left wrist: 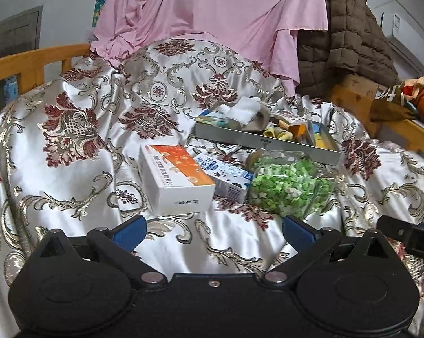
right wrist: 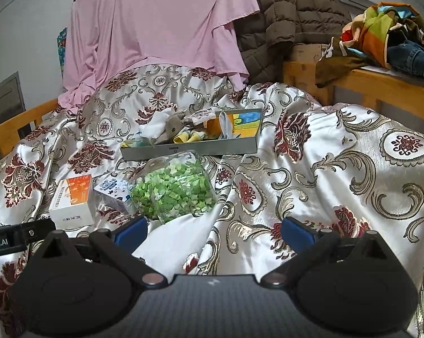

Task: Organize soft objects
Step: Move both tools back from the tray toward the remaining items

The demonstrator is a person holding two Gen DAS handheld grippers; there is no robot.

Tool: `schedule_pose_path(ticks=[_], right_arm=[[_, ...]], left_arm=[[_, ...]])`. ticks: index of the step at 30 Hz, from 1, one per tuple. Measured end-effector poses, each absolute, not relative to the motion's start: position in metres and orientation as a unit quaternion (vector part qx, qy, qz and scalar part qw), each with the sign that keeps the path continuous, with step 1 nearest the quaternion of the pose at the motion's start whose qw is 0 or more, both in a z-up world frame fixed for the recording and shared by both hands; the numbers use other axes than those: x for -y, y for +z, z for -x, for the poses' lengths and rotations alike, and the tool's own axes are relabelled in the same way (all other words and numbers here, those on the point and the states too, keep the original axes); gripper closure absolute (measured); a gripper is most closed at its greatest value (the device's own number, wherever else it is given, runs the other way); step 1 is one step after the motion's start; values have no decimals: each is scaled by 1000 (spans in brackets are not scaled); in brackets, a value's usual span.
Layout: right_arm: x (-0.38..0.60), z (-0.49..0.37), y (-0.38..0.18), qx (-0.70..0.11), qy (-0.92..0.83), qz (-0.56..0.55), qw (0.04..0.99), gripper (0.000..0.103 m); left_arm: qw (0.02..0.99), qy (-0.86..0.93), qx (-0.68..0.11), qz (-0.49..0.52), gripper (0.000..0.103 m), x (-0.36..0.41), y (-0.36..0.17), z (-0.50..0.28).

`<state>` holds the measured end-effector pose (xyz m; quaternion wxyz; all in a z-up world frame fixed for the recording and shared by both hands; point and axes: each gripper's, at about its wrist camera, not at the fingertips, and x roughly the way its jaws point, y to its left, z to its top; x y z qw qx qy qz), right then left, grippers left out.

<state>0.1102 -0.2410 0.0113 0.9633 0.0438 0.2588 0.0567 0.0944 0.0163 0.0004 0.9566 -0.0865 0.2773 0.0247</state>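
Both our left gripper (left wrist: 214, 232) and right gripper (right wrist: 214, 232) have fingers spread wide, empty. Ahead, the jar (right wrist: 174, 190) could roll off the slippery bedspread (right wrist: 339, 169) if nudged.

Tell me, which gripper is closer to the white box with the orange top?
Left. The left gripper sits just before the white box with the orange top; the right gripper is off to the box's right, farther away.
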Motion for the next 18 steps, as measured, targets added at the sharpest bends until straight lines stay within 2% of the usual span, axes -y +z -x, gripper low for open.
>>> schedule_pose_path(ticks=[18], right_arm=[[241,-110,11,-260,57,-43,963,0]], left_arm=[[956,26,-275,94,1,-17,1,-92]])
